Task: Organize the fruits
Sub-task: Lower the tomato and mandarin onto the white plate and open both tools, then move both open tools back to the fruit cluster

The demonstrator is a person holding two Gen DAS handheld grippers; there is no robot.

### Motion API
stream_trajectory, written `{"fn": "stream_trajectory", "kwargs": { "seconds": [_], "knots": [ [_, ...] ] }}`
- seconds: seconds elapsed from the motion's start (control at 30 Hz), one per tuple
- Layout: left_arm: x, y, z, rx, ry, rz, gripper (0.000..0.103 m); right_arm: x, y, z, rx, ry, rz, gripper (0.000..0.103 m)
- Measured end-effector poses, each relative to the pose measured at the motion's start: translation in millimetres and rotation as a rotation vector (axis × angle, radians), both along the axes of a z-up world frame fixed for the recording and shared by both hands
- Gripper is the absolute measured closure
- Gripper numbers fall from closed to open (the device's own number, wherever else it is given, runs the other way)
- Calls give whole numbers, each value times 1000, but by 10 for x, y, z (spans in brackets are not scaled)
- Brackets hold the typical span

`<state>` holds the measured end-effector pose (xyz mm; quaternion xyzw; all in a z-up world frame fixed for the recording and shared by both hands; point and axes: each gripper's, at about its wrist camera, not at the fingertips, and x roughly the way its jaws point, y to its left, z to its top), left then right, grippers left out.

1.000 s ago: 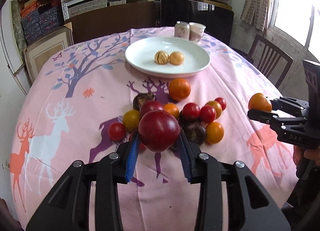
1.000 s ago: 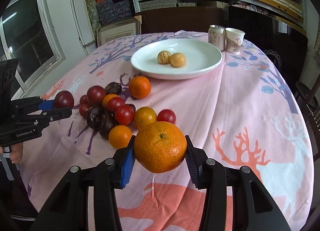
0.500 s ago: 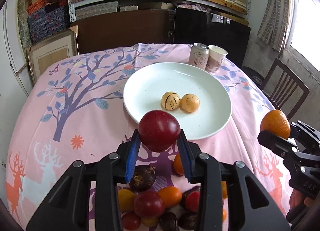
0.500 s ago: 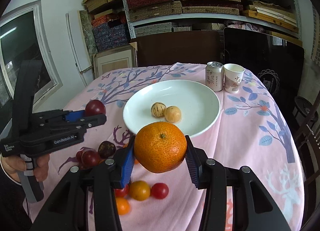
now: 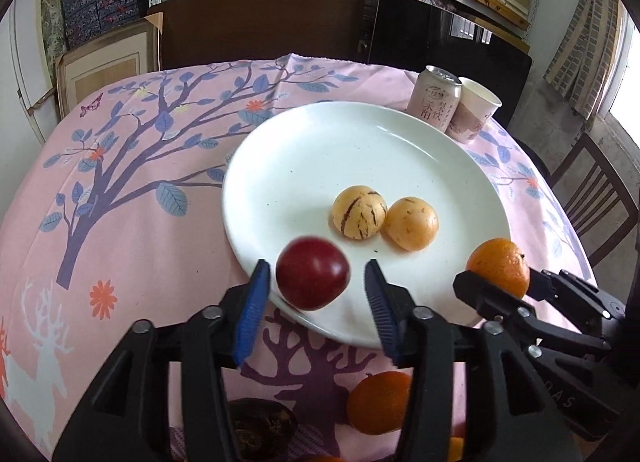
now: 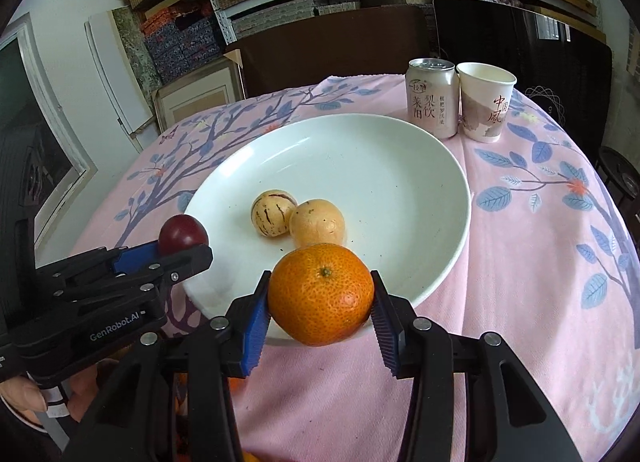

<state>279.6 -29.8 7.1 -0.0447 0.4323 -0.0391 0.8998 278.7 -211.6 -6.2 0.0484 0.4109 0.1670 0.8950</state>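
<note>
While the left gripper (image 5: 314,294) hangs over the near rim of the white plate (image 5: 320,134), its jaws are opening and the red plum (image 5: 312,278) sits between the blue pads with a clear gap on the right side; the plum looks blurred and no longer pinched. From the right wrist view the same plum (image 6: 183,236) shows only as a dome above the left gripper (image 6: 188,250) at 9 o'clock, over the plate's left edge. That view shows the right gripper (image 6: 320,302) with its jaws clamped on the orange (image 6: 321,294), both pads pressing its sides, above the plate's near rim at 6 o'clock. In the left wrist view that orange (image 5: 498,266) appears at 3 o'clock, just inside the plate's right edge.

Only the left wrist view shows what lies on the counter (image 5: 132,222) nearer than the plate: another orange (image 5: 378,402) at 5 o'clock and a dark fruit (image 5: 260,424) at 6 o'clock. Only the right wrist view shows a hand (image 6: 24,398) at 8 o'clock.

Two pale yellow fruits, one striped (image 6: 273,212) and one plain (image 6: 317,222), touch each other near the plate's middle. The far half of the plate is bare. A can (image 6: 432,98) and a paper cup (image 6: 485,102) stand side by side just past the far rim at 1 o'clock.
</note>
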Motion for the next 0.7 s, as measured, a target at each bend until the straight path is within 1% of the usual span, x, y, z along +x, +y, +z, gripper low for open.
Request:
{"fn": "stream_trajectory", "kwargs": {
  "seconds": [0.03, 0.1, 0.3, 0.37, 0.5, 0.53, 0.57, 0.6, 0.67, 0.7],
  "knots": [
    [4, 10, 6, -10, -2, 12, 38, 17, -2, -21, 4, 8, -2, 55],
    [10, 13, 34, -20, -10, 17, 37, 32, -2, -38, 9, 20, -3, 54],
    [-98, 41, 122, -2, -22, -2, 36, -88, -76, 90, 16, -24, -13, 50],
    [-191, 65, 167, 9, -26, -13, 31, -157, -92, 126, 7, -30, -13, 49],
    [-455, 172, 272, 61, -57, -25, 23, -367, -156, 180, -5, -37, -8, 40],
    [-534, 220, 297, 67, -71, -20, 21, -441, -169, 192, -9, -41, -4, 39],
    [-616, 267, 317, 69, -82, -18, 20, -513, -184, 201, -13, -44, -1, 36],
    [-700, 316, 328, 69, -88, -19, 19, -590, -206, 207, -16, -46, 1, 31],
    [-861, 424, 327, 71, -94, -20, 18, -758, -223, 198, -21, -38, 21, 24],
    [-934, 477, 320, 76, -92, -20, 18, -847, -212, 188, -27, -36, 42, 23]
  ]
}}
